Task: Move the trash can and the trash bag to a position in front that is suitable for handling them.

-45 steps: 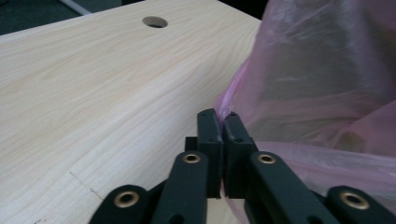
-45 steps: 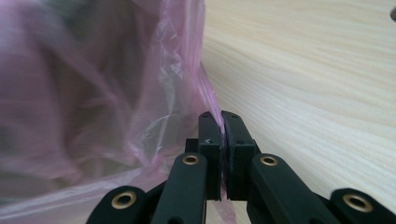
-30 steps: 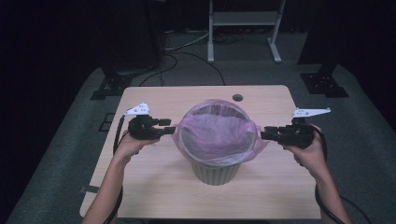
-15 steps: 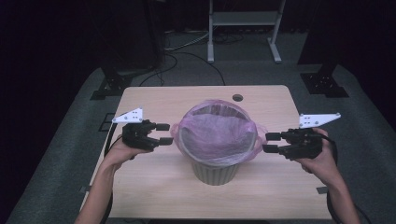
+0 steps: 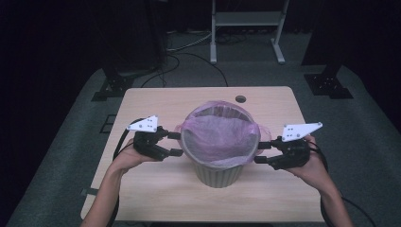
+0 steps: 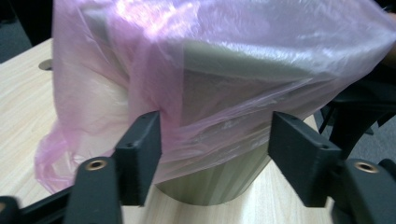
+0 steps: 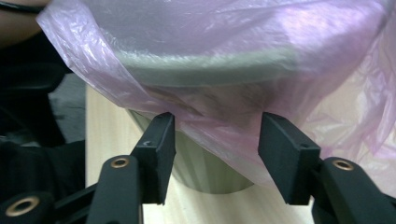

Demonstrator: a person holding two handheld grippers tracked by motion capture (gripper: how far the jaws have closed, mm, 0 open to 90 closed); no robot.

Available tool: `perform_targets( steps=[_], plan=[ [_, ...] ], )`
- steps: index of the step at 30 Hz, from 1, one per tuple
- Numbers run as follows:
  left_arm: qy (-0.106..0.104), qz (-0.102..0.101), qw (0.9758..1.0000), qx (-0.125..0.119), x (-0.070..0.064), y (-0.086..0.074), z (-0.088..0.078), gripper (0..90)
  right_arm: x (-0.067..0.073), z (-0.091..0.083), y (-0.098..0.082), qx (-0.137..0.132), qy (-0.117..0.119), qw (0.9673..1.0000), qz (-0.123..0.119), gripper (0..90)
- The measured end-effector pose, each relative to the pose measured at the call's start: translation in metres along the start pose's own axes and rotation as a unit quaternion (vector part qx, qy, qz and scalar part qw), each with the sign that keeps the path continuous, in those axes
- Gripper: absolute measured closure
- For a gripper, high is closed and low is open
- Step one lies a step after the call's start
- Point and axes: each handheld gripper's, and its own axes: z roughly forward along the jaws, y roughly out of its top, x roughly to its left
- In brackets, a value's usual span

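Both grippers, left [image 5: 174, 144] and right [image 5: 261, 152], now nearer the pink-lined bin [image 5: 218, 166], fingers wide, nothing gripped.

The high camera is looking forward and down over my side of the wooden table [image 5: 156, 198], taking in everything from well back. My left tong's camera is looking along its jaws, very close to the bin's pink liner [image 6: 224, 65]. My right tong's camera is facing the same liner from the opposite side, equally near.
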Motion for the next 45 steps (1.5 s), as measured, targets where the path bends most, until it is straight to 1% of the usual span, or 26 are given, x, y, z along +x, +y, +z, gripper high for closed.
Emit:
perform_targets(
  steps=[2, 4, 5, 7, 9, 10, 12, 14, 16, 19, 21, 26, 27, 28, 30, 31, 34, 35, 36, 37, 38, 39, 41, 42, 43, 45],
  plan=[
    [-0.001, 0.003, 1.0, 0.003, -0.001, 0.0, 0.003, 38.6, 0.004, 0.002, 0.001, 0.0, -0.011, 0.9999, -0.007, 51.5],
    [-0.002, 0.007, 1.0, 0.007, -0.002, 0.001, 0.006, 42.5, 0.007, 0.003, 0.003, -0.001, -0.015, 0.9998, -0.012, 56.1],
    [0.001, 0.01, 0.9999, 0.009, -0.003, 0.001, 0.007, 43.7, 0.009, 0.004, 0.004, 0.001, -0.02, 0.9997, -0.012, 59.0],
    [0.005, 0.015, 0.9998, 0.01, -0.005, 0.002, 0.008, 49.8, 0.011, 0.005, 0.004, 0.004, -0.032, 0.9995, -0.007, 65.3],
    [0.011, 0.024, 0.9995, 0.014, -0.006, 0.002, 0.007, 58.0, 0.012, 0.005, 0.002, 0.001, -0.037, 0.9993, -0.005, 71.5],
    [0.012, 0.025, 0.9995, 0.015, -0.006, 0.002, 0.007, 62.0, 0.012, 0.005, 0.001, -0.002, -0.037, 0.9993, -0.001, 75.2],
    [0.017, 0.028, 0.9993, 0.015, -0.007, 0.002, 0.007, 73.3, 0.013, 0.004, 0.0, -0.007, -0.039, 0.9992, 0.005, 82.7],
    [0.015, 0.027, 0.9994, 0.012, -0.008, 0.002, 0.009, 83.9, 0.014, 0.004, 0.0, -0.01, -0.044, 0.999, 0.009, 89.8],
    [0.012, 0.028, 0.9995, 0.011, -0.009, 0.001, 0.009, 89.7, 0.013, 0.003, -0.001, -0.011, -0.039, 0.999, 0.017, 90.0],
    [0.006, 0.025, 0.9996, 0.009, -0.01, -0.003, 0.012, 90.0, 0.013, 0.005, -0.003, -0.009, -0.025, 0.9993, 0.026, 90.0],
    [0.001, 0.023, 0.9997, 0.009, -0.011, -0.007, 0.014, 90.0, 0.013, 0.008, -0.006, -0.002, -0.017, 0.9995, 0.028, 90.0],
    [-0.015, 0.014, 0.9998, -0.003, -0.014, -0.016, 0.015, 90.0, 0.013, 0.013, -0.015, 0.002, 0.009, 0.9993, 0.037, 90.0],
    [-0.024, 0.018, 0.9995, -0.007, -0.016, -0.017, 0.015, 90.0, 0.014, 0.013, -0.016, 0.003, 0.017, 0.9991, 0.039, 90.0],
    [-0.03, 0.022, 0.9993, -0.009, -0.018, -0.017, 0.015, 90.0, 0.016, 0.013, -0.017, 0.007, 0.021, 0.9992, 0.034, 90.0],
    [-0.028, 0.03, 0.9992, 0.006, -0.021, -0.018, 0.016, 90.0, 0.02, 0.015, -0.019, 0.023, 0.023, 0.9991, 0.027, 90.0],
    [-0.025, 0.028, 0.9992, 0.012, -0.021, -0.02, 0.018, 90.0, 0.021, 0.016, -0.02, 0.032, 0.021, 0.9989, 0.026, 90.0],
    [-0.027, 0.017, 0.9994, 0.012, -0.018, -0.025, 0.02, 90.0, 0.017, 0.02, -0.024, 0.041, 0.022, 0.9982, 0.037, 90.0],
    [-0.027, 0.018, 0.9993, 0.017, -0.017, -0.026, 0.021, 90.0, 0.015, 0.021, -0.026, 0.041, 0.022, 0.9981, 0.04, 90.0],
    [-0.022, 0.019, 0.9991, 0.03, -0.018, -0.028, 0.024, 90.0, 0.014, 0.022, -0.027, 0.046, 0.019, 0.9978, 0.043, 90.0],
    [-0.02, 0.019, 0.9987, 0.043, -0.018, -0.03, 0.026, 90.0, 0.013, 0.025, -0.029, 0.063, 0.007, 0.9972, 0.039, 90.0],
    [-0.019, 0.017, 0.9984, 0.051, -0.018, -0.034, 0.028, 90.0, 0.013, 0.029, -0.032, 0.08, 0.002, 0.9961, 0.038, 90.0],
    [-0.018, 0.012, 0.9982, 0.056, -0.017, -0.037, 0.029, 90.0, 0.012, 0.033, -0.036, 0.089, 0.004, 0.9952, 0.04, 90.0],
    [-0.011, 0.002, 0.9979, 0.063, -0.014, -0.044, 0.031, 90.0, 0.01, 0.039, -0.042, 0.102, 0.001, 0.9939, 0.042, 90.0],
    [-0.009, -0.002, 0.9978, 0.066, -0.012, -0.047, 0.031, 90.0, 0.009, 0.041, -0.045, 0.105, 0.003, 0.9933, 0.048, 90.0],
    [-0.004, -0.002, 0.9973, 0.073, -0.011, -0.05, 0.032, 90.0, 0.007, 0.043, -0.048, 0.108, 0.003, 0.9928, 0.053, 90.0],
    [0.001, -0.01, 0.9966, 0.082, -0.01, -0.057, 0.033, 90.0, 0.004, 0.045, -0.054, 0.117, -0.001, 0.9915, 0.058, 90.0]
  ],
)
